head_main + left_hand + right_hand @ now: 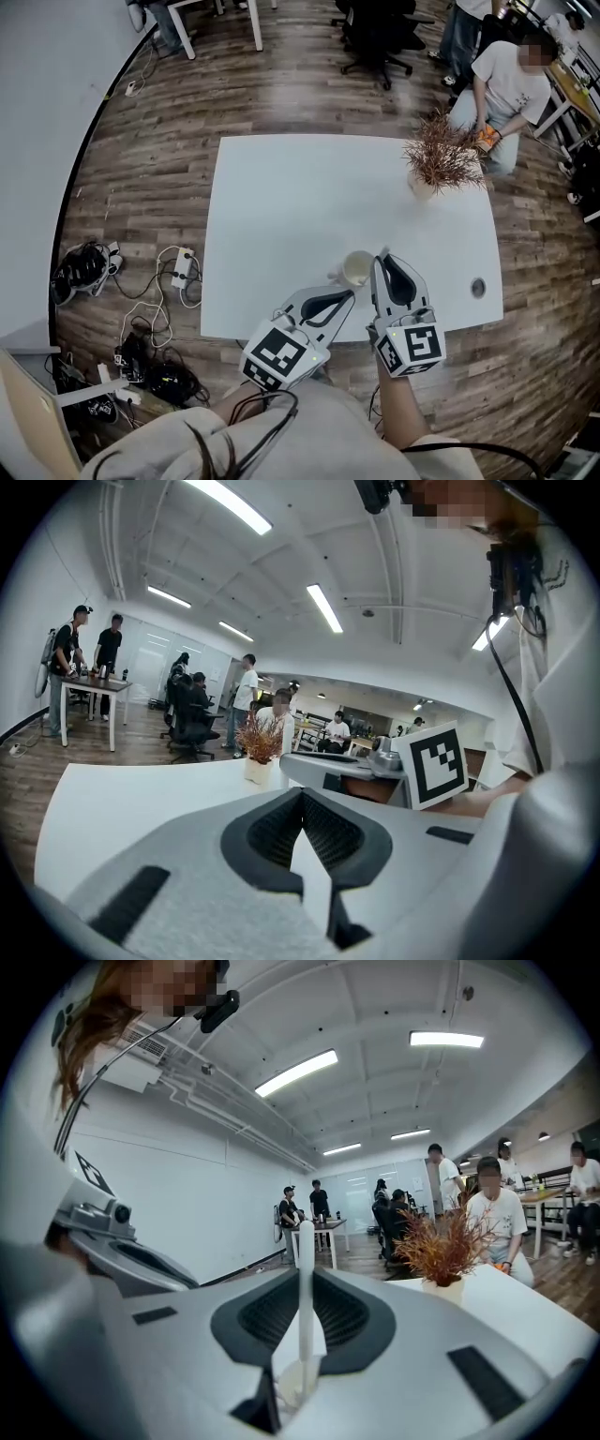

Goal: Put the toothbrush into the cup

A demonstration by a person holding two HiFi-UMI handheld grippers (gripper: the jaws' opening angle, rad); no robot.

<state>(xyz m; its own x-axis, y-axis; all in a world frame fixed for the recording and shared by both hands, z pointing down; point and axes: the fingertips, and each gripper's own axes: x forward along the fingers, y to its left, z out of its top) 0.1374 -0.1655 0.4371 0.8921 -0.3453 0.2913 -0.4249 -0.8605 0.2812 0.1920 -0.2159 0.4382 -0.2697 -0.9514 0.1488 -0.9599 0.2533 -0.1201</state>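
1. White and thin, the toothbrush [304,1288] stands clamped between the closed jaws of the right gripper [383,264]. In the right gripper view its long axis runs upright, crosswise to the jaws, with one end rising above the tips and the other dropping below them.
2. Just under and beyond the right gripper's tips, that view shows a cream, rounded shape at the toothbrush's lower end. I take it to be the cup [357,267], but whether the end is already inside the mouth or only above it cannot be told.
3. From the head view, the cup sits just beside the right gripper's tips, on their left, near the front edge of the white table [281,206].
4. The left gripper [347,298] has its jaws together on nothing. Its tips lie close to the cup's near side, so it is about as near, but it carries nothing.
5. Judged from this, the coming move is the right gripper's: keep the toothbrush upright, line its lower end over the cup's opening, go straight down, then part the jaws.
6. A potted dry plant [441,159] stands well ahead of both grippers, clear of the work.
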